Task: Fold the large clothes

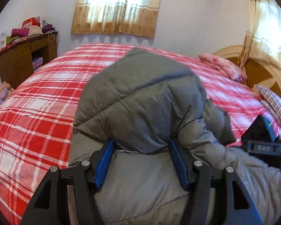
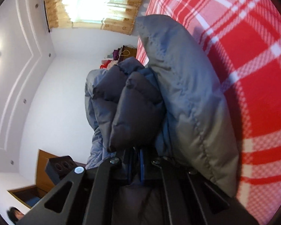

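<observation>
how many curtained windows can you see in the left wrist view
2: one curtained window on the far wall above the plaid bed, another curtained window at the right edge by the headboard. More may lie outside the frame.

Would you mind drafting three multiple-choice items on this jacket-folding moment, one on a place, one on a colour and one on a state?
1. Where does the grey puffer jacket lie?
A. On the plaid bedspread
B. On the wooden desk
C. On the floor

2. What colour are the pads of the left gripper?
A. Yellow
B. Blue
C. White

3. How do the right gripper jaws stand?
A. Wide open, holding nothing
B. Out of view
C. Closed on jacket fabric

Answers:
1. A, as the left wrist view shows the jacket spread over the red and white checks.
2. B, as blue pads line both fingers.
3. C, as the right wrist view shows the blue pads nearly together with a bunch of jacket pinched and lifted between them.
</observation>
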`<move>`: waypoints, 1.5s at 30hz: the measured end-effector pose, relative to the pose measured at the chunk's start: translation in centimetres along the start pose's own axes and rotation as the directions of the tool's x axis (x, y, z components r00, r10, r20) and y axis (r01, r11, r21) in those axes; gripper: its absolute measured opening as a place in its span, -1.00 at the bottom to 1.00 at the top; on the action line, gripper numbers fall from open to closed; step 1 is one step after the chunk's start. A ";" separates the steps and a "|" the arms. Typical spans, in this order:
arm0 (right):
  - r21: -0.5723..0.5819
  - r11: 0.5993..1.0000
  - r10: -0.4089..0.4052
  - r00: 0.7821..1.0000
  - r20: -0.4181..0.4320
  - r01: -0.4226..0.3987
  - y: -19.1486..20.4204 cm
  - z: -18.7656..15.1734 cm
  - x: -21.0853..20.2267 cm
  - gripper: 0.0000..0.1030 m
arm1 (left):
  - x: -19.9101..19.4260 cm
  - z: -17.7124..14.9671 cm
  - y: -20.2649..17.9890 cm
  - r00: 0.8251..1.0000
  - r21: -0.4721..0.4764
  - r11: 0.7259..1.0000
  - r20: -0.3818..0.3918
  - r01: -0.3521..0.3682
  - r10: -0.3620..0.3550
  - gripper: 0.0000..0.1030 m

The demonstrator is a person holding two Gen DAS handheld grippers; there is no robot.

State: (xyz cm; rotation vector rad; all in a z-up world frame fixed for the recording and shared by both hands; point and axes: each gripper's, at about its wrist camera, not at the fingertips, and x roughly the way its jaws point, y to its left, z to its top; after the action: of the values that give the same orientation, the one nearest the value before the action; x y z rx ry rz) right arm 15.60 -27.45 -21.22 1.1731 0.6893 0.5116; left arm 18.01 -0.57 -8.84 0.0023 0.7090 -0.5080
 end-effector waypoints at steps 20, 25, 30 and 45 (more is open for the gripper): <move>-0.353 0.694 -0.609 0.773 0.176 0.627 9.5 1.8 -4.1 0.13 | 1.5 -1.4 -3.2 0.995 0.173 0.980 -0.004 -0.102 0.104 0.19; -0.294 0.694 -0.651 0.747 0.134 0.657 6.4 3.1 -1.4 -0.06 | 1.4 -1.5 -2.9 0.996 0.155 0.984 -0.009 -0.087 0.090 0.19; -0.210 0.721 -0.639 0.751 0.166 0.660 5.5 2.1 -0.5 -0.05 | 1.6 -1.4 -2.6 0.996 0.143 0.986 -0.011 -0.084 0.086 0.19; -0.112 0.729 -0.632 0.727 0.268 0.675 5.5 0.6 -0.6 -0.05 | -1.9 0.3 1.2 0.998 -0.015 0.998 -0.014 0.063 -0.064 0.22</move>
State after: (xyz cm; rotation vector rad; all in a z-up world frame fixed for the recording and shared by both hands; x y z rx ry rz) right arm 15.56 -26.47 -15.72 0.6986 0.7932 -0.1541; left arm 17.53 1.32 -7.58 -0.0306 0.7290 -0.5640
